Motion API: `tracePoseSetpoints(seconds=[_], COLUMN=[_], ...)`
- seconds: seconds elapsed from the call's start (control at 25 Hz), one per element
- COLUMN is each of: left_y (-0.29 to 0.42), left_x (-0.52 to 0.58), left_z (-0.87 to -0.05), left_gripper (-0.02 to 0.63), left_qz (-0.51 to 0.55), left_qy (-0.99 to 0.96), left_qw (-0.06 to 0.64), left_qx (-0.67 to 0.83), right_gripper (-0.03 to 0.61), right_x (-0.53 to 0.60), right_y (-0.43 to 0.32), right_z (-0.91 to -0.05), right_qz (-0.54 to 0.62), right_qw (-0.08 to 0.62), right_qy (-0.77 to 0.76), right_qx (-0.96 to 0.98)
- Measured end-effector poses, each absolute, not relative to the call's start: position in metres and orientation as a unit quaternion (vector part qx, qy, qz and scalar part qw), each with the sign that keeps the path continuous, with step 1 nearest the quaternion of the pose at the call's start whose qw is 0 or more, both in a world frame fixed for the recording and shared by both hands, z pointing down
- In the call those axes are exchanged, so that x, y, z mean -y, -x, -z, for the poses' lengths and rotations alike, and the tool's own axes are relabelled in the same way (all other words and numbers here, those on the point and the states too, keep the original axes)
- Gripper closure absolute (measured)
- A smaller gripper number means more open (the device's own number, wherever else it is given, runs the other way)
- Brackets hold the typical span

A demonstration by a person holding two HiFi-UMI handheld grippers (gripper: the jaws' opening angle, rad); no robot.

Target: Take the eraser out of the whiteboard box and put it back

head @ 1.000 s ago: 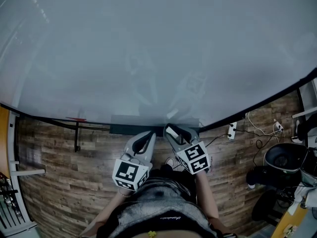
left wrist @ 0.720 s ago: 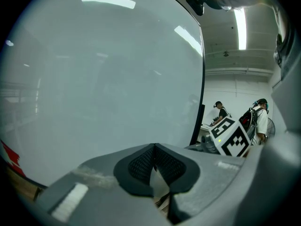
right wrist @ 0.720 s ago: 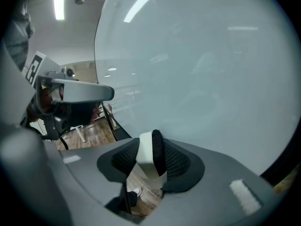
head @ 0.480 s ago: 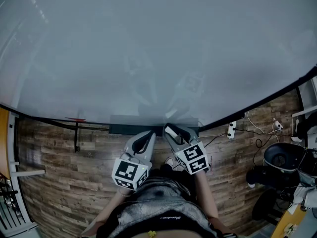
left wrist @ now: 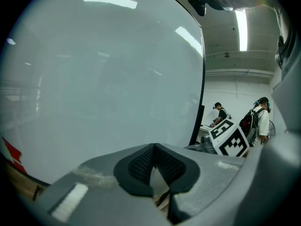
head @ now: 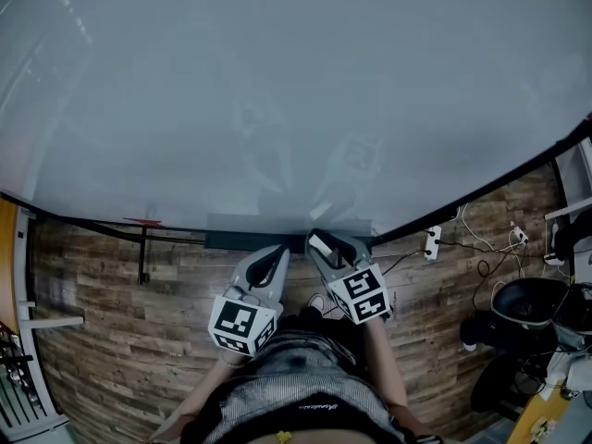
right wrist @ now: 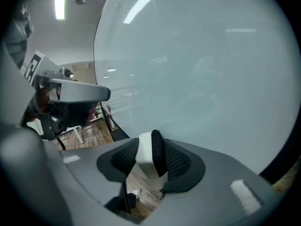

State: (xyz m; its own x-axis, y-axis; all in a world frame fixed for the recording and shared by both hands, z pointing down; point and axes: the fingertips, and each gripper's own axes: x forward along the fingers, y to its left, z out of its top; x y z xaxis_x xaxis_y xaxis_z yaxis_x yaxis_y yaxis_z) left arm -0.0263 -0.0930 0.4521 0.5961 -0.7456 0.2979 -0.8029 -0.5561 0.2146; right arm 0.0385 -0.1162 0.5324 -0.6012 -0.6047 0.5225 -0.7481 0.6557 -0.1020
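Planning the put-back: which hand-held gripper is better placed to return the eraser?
Right. The right hand-held gripper grips the eraser between its pads, facing the whiteboard. The left hand-held gripper is shut and empty.

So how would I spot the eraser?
Find the big pale whiteboard, then its bottom edge, where the person's two grey grippers point. The eraser is the small block, white on one side and black on the other, clamped in the right gripper; the left gripper holds nothing.
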Motion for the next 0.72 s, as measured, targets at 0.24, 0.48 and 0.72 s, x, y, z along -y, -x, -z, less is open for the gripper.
tracePoseSetpoints(seconds=[0.24, 0.48, 0.72], left_y=[0.028, 0.026, 0.024], left_x=[0.094, 0.090, 0.087], left_z=[-0.451, -0.452, -0.452], left_gripper=[0.612, 0.612, 0.612], left_qz=[-0.080, -0.082, -0.083], left_qy=[-0.878, -0.880, -0.882], left_qw=[0.157, 0.158, 0.156], left_qx=[0.444, 0.441, 0.437], right_gripper=[0.407, 0.353, 0.325], right_x=[0.117, 0.111, 0.101], right_y=[-0.039, -0.034, -0.036], right_z=[-0.532, -0.532, -0.523], right_qz=[-0.157, -0.159, -0.164], right_qw=[0.226, 0.217, 0.203], right_qy=[-0.386, -0.377, -0.368], right_qx=[0.881, 0.886, 0.892])
